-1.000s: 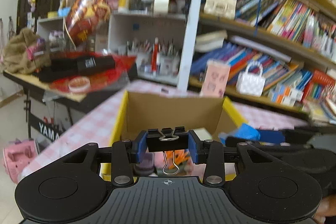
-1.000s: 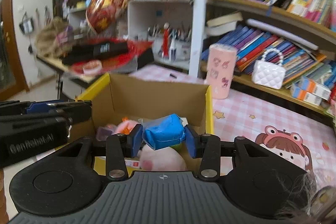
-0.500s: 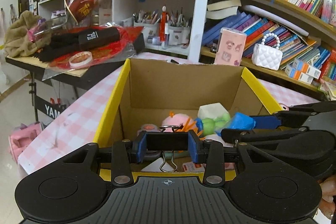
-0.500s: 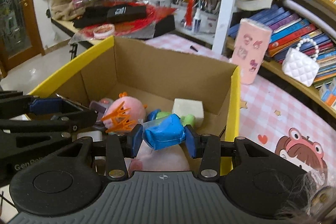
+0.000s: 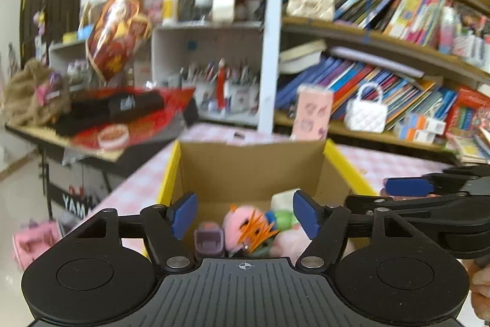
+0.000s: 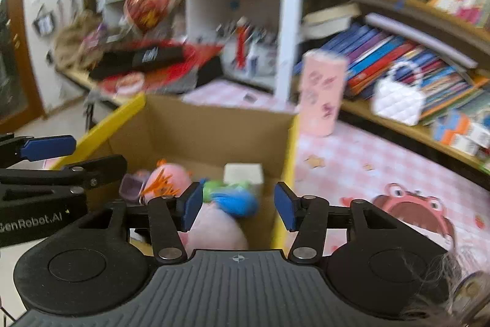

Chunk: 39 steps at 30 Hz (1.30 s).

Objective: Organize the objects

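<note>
- Looking along the left gripper (image 5: 245, 215) in the left wrist view, its two blue pads (image 5: 183, 215) stand wide apart with nothing between them, over the near edge of the cardboard box (image 5: 251, 170).
- The yellow-edged box sits on a pink checked tablecloth (image 5: 137, 192); inside, at 6 o'clock of the box opening, lie a pink toy with orange spikes (image 5: 245, 227), a small purple item (image 5: 208, 239) at its 9 o'clock, and a green piece (image 5: 283, 218) at its 3 o'clock.
- At 3 o'clock of the frame the right gripper (image 5: 407, 192) reaches in from the side, spread as well.
- In the right wrist view, the right gripper (image 6: 239, 206) is likewise spread and empty, above the box's right half (image 6: 214, 131).
- A blue packet (image 6: 237, 203) lies loose in the box between the pads' lines of sight, resting against a pale pink soft item (image 6: 214, 227); whether it touches either pad cannot be told through the blur.
- A white block (image 6: 243, 173) sits at 12 o'clock of the packet, and a pink cup (image 6: 321, 94) stands outside the box at 1 o'clock.
</note>
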{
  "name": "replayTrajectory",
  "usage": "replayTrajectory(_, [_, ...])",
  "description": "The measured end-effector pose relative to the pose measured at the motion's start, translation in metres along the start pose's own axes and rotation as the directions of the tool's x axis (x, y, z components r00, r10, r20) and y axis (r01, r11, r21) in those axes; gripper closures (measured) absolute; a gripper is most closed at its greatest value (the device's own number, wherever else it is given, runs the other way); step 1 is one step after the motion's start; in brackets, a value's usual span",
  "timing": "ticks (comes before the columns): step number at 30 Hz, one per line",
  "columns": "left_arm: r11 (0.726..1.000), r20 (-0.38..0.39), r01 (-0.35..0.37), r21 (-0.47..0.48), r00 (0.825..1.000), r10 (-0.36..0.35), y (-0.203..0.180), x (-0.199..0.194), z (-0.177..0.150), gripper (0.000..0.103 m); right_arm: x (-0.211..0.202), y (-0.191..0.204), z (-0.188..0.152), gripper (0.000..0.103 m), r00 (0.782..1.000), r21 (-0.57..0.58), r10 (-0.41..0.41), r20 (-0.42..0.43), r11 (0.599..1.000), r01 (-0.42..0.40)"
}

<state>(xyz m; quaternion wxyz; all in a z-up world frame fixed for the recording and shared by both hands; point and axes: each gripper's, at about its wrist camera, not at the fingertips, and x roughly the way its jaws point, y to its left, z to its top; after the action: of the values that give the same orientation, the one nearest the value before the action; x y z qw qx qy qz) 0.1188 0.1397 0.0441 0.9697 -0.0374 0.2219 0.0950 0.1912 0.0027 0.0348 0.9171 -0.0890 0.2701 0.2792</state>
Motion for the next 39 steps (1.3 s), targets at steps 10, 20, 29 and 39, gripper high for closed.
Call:
replayTrajectory(10, [0.989,-0.016,0.112,0.094,0.994,-0.111,-0.025,-0.049,-0.029,0.022,-0.086,-0.009,-0.05,0.048,0.975,0.186,-0.22,0.025,0.96,0.211])
replayTrajectory(20, [0.968,-0.1,0.189,0.168,0.98,-0.174,-0.051,-0.085,-0.075,0.006,-0.144,0.007,-0.125,0.04,0.913,0.293,-0.396,-0.097,0.865,0.407])
replayTrajectory(29, [0.969,-0.163,0.204,0.137,0.97,-0.182,-0.07,-0.097,-0.094,0.001,-0.173,0.003,-0.163,0.024,0.861,0.369,-0.478,-0.172,0.78,0.506])
replayTrajectory(39, [0.966,-0.148,0.22,0.137,0.969,-0.2,-0.099,-0.101,-0.095,0.001,-0.191,-0.017,-0.173,0.015,0.843,0.36,-0.513,-0.163,0.765,0.535])
